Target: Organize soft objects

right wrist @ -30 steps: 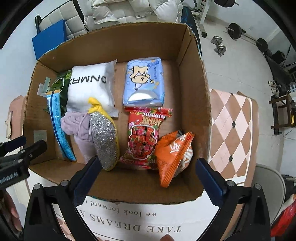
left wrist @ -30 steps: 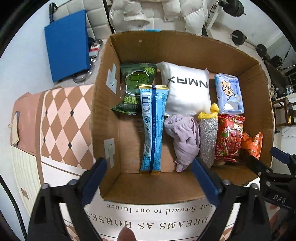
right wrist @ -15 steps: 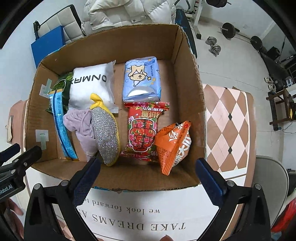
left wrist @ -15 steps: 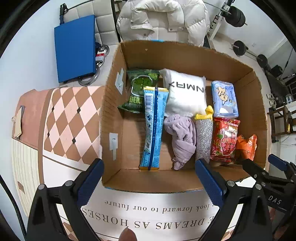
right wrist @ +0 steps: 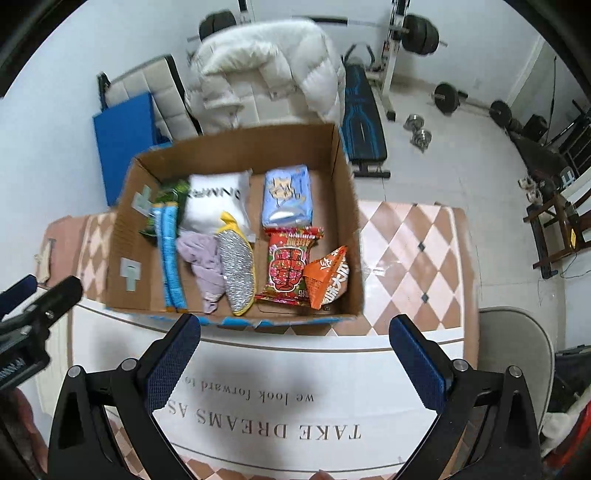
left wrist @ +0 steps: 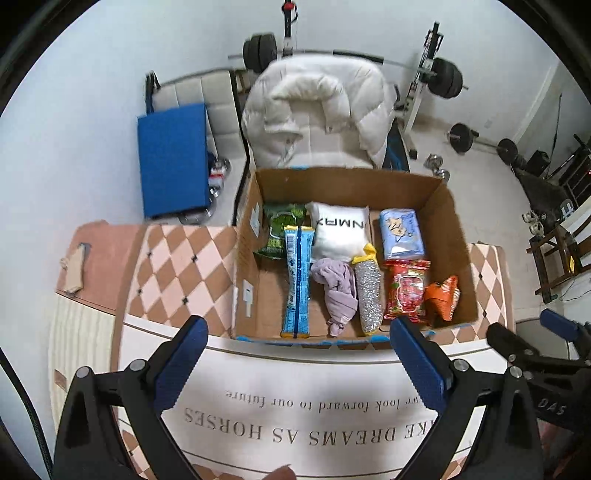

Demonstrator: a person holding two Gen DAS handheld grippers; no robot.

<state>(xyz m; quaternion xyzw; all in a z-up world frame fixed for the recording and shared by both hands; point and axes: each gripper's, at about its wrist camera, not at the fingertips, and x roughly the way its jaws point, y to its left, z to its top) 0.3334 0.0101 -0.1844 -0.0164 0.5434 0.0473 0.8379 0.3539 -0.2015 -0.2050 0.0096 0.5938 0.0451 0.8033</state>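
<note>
1. Your soft objects all lie inside the open cardboard box (left wrist: 452, 236), which stands on the counter (left wrist: 177, 258) ahead of both tools.
2. Along the box's far wall sit a green snack bag (left wrist: 282, 229), a white pillow (left wrist: 338, 236) and a pale blue tissue pack (left wrist: 400, 232).
3. Nearer you, from left to right, lie a long blue packet (left wrist: 295, 284), a crumpled lilac cloth (left wrist: 338, 291), a silver scrubber with yellow trim (left wrist: 369, 291), a red snack bag (left wrist: 406, 291) and an orange snack bag (left wrist: 443, 297). The cloth and scrubber touch side by side.
4. Your left tool (left wrist: 295, 354) hangs above the white printed cloth (left wrist: 314, 410) on the counter's near part, short of the box's near wall; its jaws are spread wide and hold nothing.
5. Your right tool (right wrist: 295, 347) is likewise short of the box, jaws wide apart and empty, with the red and orange bags straight ahead of it.
6. Beyond the box you can see a white puffer jacket (left wrist: 317, 114), a blue pad (left wrist: 171, 158) and weight equipment (right wrist: 417, 33).
</note>
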